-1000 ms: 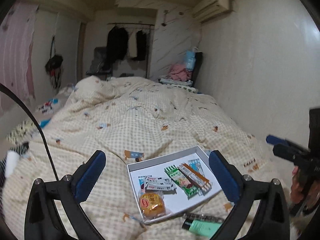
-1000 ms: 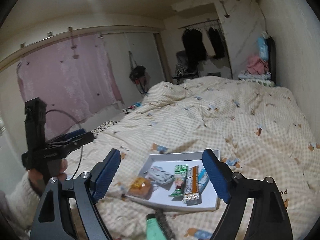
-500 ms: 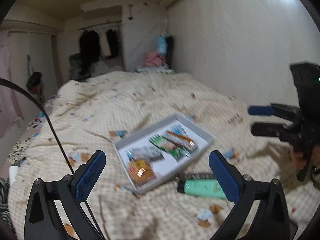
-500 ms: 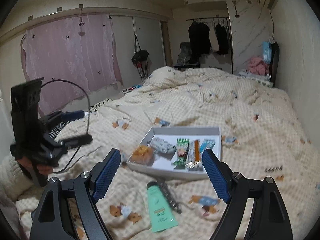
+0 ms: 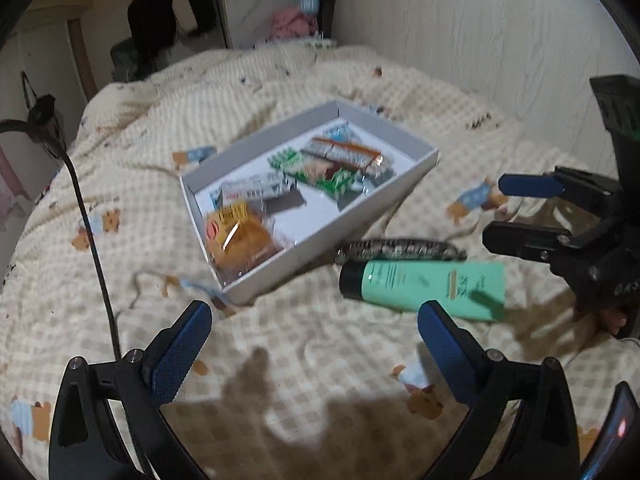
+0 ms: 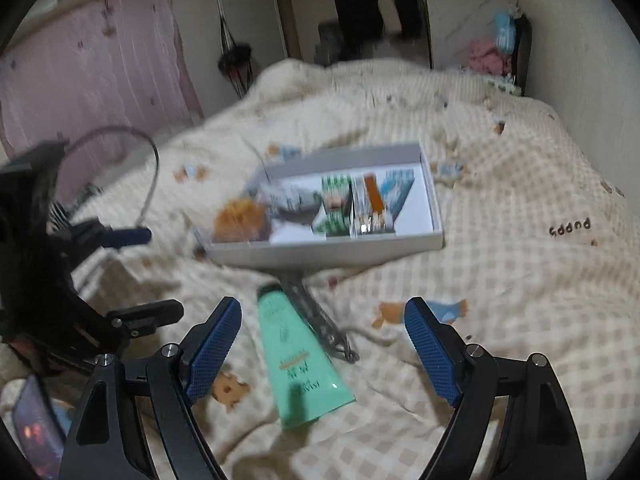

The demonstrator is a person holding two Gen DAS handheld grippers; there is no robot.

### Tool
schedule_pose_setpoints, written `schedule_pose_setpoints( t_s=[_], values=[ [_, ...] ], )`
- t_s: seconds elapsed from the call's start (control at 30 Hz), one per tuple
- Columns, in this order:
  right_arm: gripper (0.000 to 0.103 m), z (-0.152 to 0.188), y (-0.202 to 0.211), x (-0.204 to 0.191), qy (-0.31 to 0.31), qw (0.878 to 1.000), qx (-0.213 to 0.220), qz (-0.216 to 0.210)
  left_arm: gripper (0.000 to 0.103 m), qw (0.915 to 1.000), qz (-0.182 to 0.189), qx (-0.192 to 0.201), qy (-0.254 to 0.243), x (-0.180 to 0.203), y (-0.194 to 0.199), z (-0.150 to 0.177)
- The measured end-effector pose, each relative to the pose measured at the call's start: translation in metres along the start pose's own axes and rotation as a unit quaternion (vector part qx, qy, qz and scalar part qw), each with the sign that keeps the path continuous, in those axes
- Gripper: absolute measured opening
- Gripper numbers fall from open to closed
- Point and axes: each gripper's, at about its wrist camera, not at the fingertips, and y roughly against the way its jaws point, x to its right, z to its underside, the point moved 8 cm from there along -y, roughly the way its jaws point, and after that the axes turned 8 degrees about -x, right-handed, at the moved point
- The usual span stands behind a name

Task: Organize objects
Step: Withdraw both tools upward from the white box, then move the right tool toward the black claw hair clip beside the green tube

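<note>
Centrally, a shallow white cardboard box [image 5: 404, 178] sits on the cream checked quilt of the bed [image 5: 280, 344], holding an orange-wrapped snack [image 5: 240, 236], a green packet [image 5: 316, 170] and an orange-striped packet [image 5: 346, 154]. Just beside the box's near wall lie a mint-green tube with a black cap [image 5: 424, 286] and, touching it, a dark speckled hair clip [image 5: 400, 248]. The left hand-held gripper [image 5: 316, 336] and right hand-held gripper [image 6: 322, 338] both hover near the box, fingers spread apart, empty.

Green tube [image 5: 424, 285] beside white box [image 5: 320, 240]
</note>
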Motion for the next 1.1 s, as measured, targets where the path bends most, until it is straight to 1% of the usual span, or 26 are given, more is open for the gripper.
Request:
schedule_pose_setpoints(
  t_s=[0.13,0.47,1.1],
  values=[
    [0.085,0.004,-0.005,-0.005,0.016,1.0,-0.012,0.001,0.103,1.0,-0.002,-0.002,0.006,0.0,0.0,0.001],
    [0.085,0.006,-0.01,-0.001,0.0,1.0,-0.023,-0.009,0.103,0.9999,-0.006,-0.013,0.001,0.002,-0.005,0.001],
    [0.085,0.006,-0.013,-0.001,0.001,1.0,-0.028,-0.008,0.103,0.9996,-0.008,-0.028,-0.002,0.004,-0.01,0.004]
  ],
)
